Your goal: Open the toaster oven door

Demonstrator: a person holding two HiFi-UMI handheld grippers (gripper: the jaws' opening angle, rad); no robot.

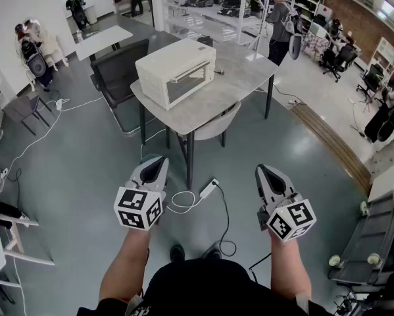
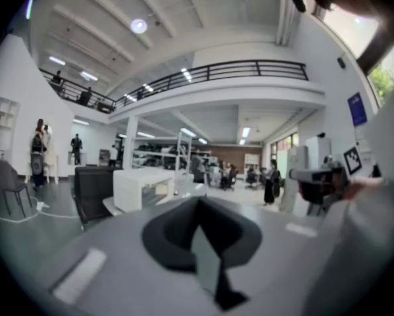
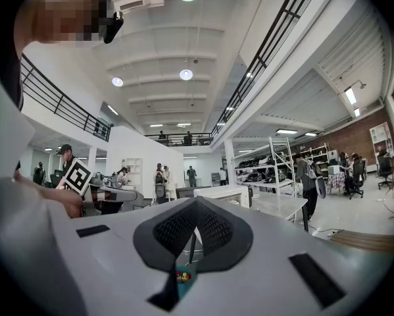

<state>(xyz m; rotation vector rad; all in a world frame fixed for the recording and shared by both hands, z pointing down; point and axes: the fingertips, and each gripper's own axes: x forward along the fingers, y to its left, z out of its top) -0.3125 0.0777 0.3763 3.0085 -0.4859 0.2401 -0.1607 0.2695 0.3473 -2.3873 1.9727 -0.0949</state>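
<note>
The toaster oven (image 1: 175, 71) sits on the near left part of a grey table (image 1: 239, 78), its glass door (image 1: 187, 85) shut and turned toward the person and a little to their right. The handle (image 1: 191, 70) is a long bar along the top edge of the door, lying level, so the door looks made to hinge at the bottom and drop outward.

Both grippers are well short of the oven, held out over the floor on the person's side of it. The left gripper (image 1: 154, 166) has its jaws pressed together with nothing between them; the right gripper (image 1: 266, 175) is likewise closed and empty. In each gripper view the oven shows small and far off beyond the jaw tips.

The oven lies straight ahead of the left gripper and off to the left of the right one, so the left looks the nearer (though the door's slant favours the right a little). Either would need to open its jaws and cross the bar from above.
</note>
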